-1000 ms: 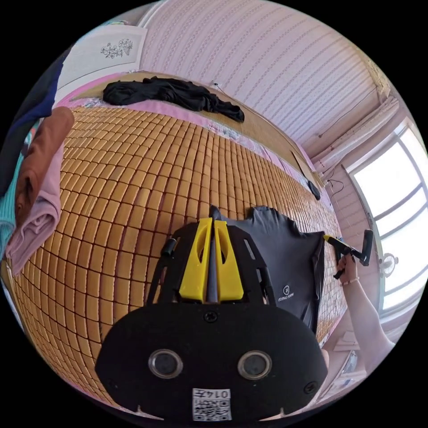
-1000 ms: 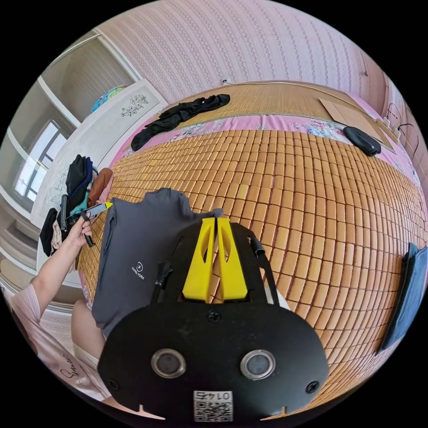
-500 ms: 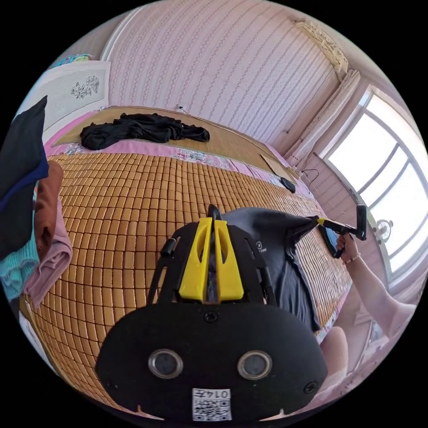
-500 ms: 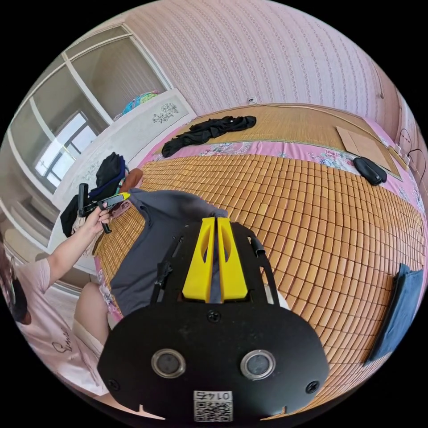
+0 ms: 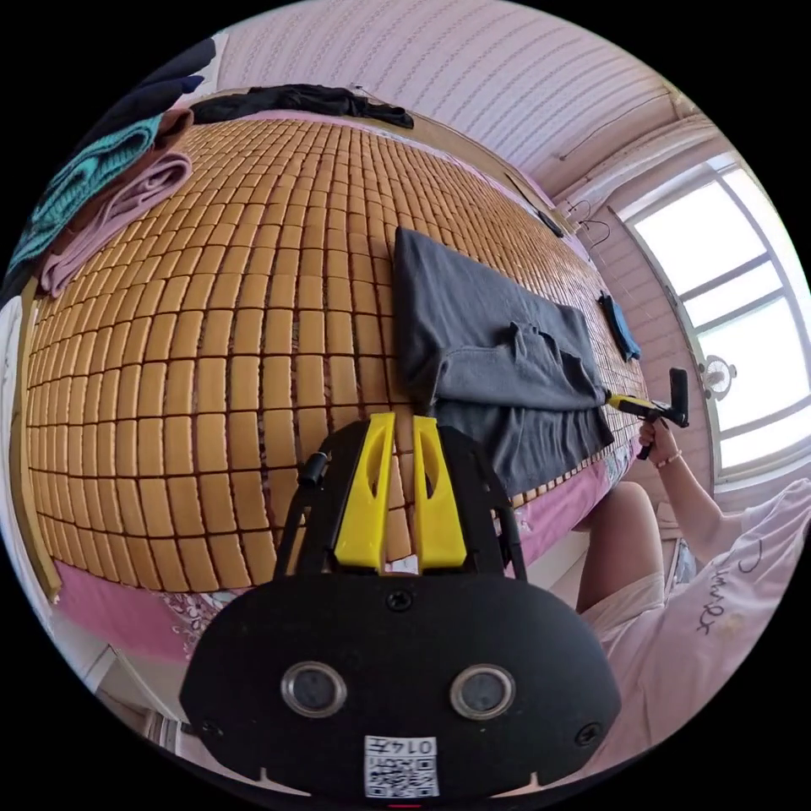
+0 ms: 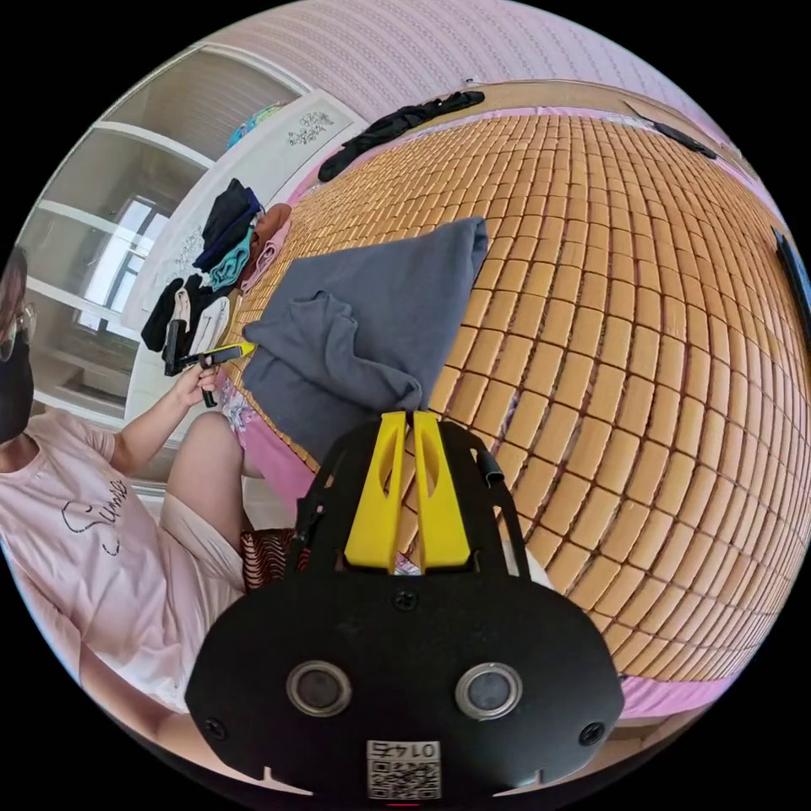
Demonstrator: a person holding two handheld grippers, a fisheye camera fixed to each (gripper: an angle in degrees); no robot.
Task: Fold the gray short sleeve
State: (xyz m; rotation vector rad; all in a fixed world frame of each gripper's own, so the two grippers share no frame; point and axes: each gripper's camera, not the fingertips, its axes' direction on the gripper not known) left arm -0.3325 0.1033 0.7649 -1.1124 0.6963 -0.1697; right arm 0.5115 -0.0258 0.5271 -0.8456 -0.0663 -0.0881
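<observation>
Since a second ago we have brought the gray short sleeve [image 5: 481,338] down; it now lies folded over on the bamboo mat [image 5: 211,338], just beyond both tongs. Our left gripper [image 5: 395,420] and right gripper [image 6: 404,416] sit with jaws nearly together, holding nothing. We judge the cloth light, soft and limp, best pinched at a doubled corner or hem.

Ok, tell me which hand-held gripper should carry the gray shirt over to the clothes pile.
Left, probably. The left hand-held gripper sits at the shirt's edge on the side of the clothes pile. The right hand-held gripper is at the opposite corner, farther away.
</observation>
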